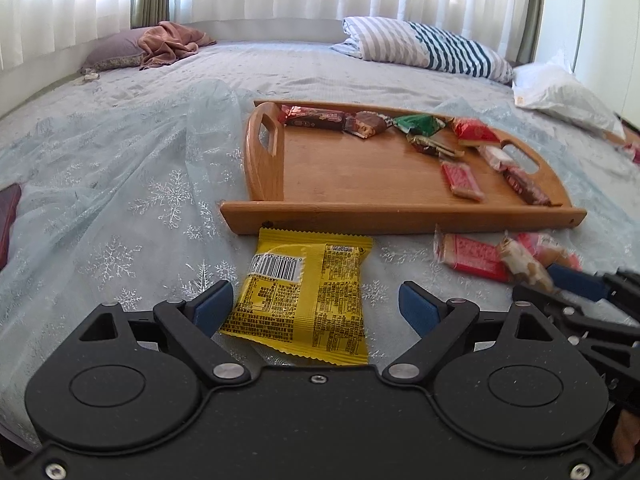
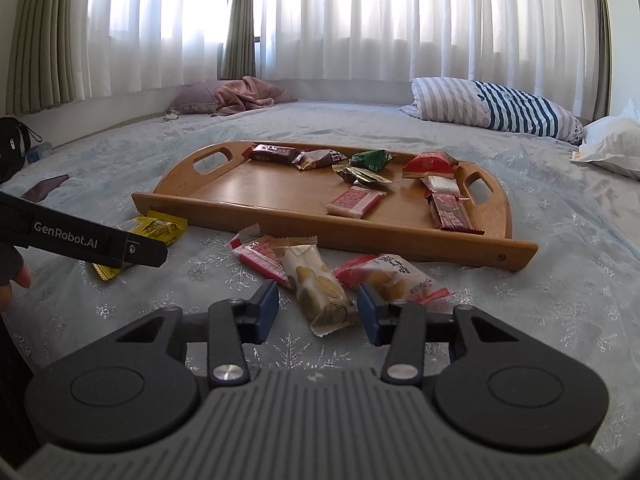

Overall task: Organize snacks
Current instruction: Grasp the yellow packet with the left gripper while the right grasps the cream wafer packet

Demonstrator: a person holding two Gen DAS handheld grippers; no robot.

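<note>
A wooden tray [image 1: 400, 214] [image 2: 320, 236] lies on the bed and holds several wrapped snacks along its far and right sides. In front of it a yellow packet [image 1: 308, 292] [image 2: 160, 228] lies flat between the wide-apart pads of my left gripper [image 1: 316, 300], which is open and not touching it. My right gripper [image 2: 318, 312] is open around a beige wrapped snack [image 2: 320, 288] [image 1: 524, 266]; a gap shows at its left pad. A red wafer pack [image 2: 260, 258] [image 1: 472, 256] and an orange-white pack [image 2: 396, 276] lie beside that snack.
The bed has a pale snowflake cover [image 1: 140, 200]. A striped pillow [image 2: 500, 108] and a white bag [image 2: 608, 140] lie at the far right, a purple pillow with pink cloth [image 2: 236, 96] at the far left. A person's hand [image 2: 8, 284] shows at the left edge.
</note>
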